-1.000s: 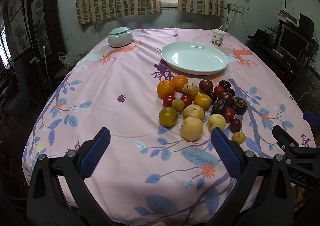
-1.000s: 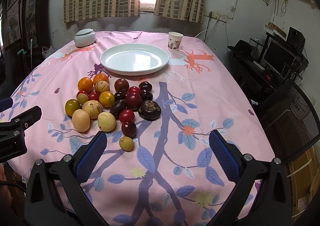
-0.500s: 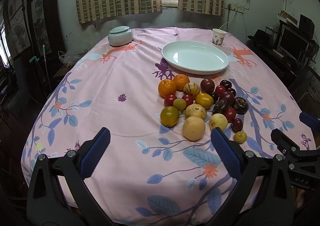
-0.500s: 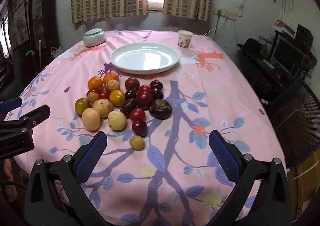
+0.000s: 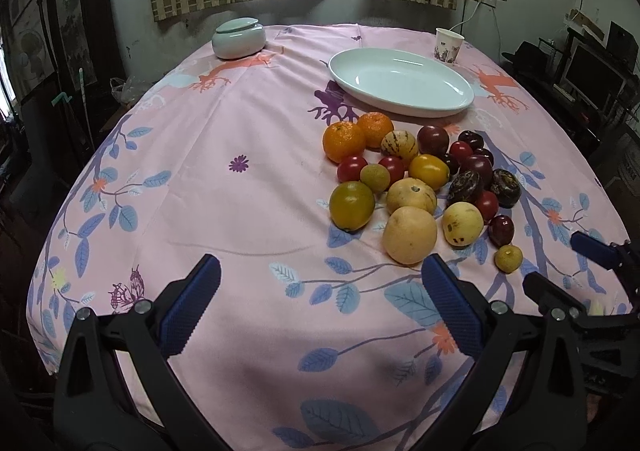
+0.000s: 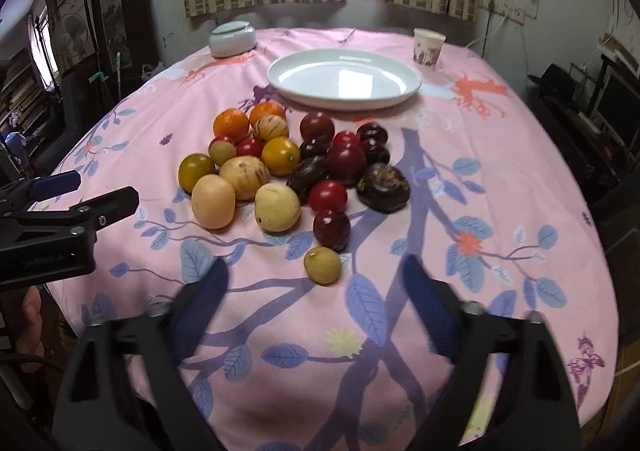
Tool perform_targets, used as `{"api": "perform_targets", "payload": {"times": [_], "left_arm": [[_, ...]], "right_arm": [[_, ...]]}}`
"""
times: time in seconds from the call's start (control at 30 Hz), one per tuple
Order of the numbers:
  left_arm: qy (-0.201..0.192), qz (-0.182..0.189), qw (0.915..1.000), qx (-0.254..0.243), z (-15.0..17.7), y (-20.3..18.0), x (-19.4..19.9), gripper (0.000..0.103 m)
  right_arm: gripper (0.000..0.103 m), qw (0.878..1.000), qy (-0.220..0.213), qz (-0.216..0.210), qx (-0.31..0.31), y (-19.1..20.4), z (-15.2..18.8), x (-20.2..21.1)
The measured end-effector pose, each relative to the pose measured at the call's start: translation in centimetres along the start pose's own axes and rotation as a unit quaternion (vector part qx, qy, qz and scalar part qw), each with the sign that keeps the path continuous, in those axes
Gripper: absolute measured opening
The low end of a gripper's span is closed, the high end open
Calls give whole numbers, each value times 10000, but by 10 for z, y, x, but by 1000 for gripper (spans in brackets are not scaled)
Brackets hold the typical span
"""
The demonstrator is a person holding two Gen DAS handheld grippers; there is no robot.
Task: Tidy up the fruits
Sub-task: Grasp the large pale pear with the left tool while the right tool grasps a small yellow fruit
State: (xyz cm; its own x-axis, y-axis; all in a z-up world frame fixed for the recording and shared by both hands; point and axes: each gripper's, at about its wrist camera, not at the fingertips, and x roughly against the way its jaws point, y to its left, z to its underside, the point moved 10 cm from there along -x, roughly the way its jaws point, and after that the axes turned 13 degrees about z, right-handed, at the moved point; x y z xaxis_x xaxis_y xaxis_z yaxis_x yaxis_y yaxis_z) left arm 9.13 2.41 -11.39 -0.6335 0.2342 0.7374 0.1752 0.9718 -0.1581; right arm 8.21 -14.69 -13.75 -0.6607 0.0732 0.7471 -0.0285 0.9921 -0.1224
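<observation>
A: Two grippers over the near edge of the fruit pile point(image 6: 288, 167), white plate point(image 6: 344, 79) empty beyond it; your right gripper point(image 6: 316, 283) is closing on nothing, the small yellow fruit point(image 6: 322, 264) just ahead

B: Left gripper point(image 5: 320, 287) gapes, empty – nudge that round pile and your fruits roll away
</observation>
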Motion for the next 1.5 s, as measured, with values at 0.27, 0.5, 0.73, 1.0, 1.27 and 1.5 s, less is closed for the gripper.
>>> {"api": "perform_targets", "payload": {"times": [0.27,0.5,0.73,1.0,1.27,1.5], "left_arm": [[46,12,10000,87,2,7,-7,101],[157,101,9998,-18,3,-5,-17,101],[364,209,9988,-240,7,-32,-41,101],[452,326,9979,-334,0,-44,-65,101],[531,375,9966,-514,-2,-60,-75,86],[841,408,9951,-336,7,-57,-94,56]], "right_arm": [[31,9986,503,-146,-44,4,13,-36],[27,9989,410,-185,-101,0,10,-41],[27,9980,456,-408,-185,-2,7,-44],[26,9965,509,-633,-209,3,6,-50],[26,9961,232,-714,-474,-22,8,-33],[26,9952,146,-783,-569,-33,7,-27]]}}
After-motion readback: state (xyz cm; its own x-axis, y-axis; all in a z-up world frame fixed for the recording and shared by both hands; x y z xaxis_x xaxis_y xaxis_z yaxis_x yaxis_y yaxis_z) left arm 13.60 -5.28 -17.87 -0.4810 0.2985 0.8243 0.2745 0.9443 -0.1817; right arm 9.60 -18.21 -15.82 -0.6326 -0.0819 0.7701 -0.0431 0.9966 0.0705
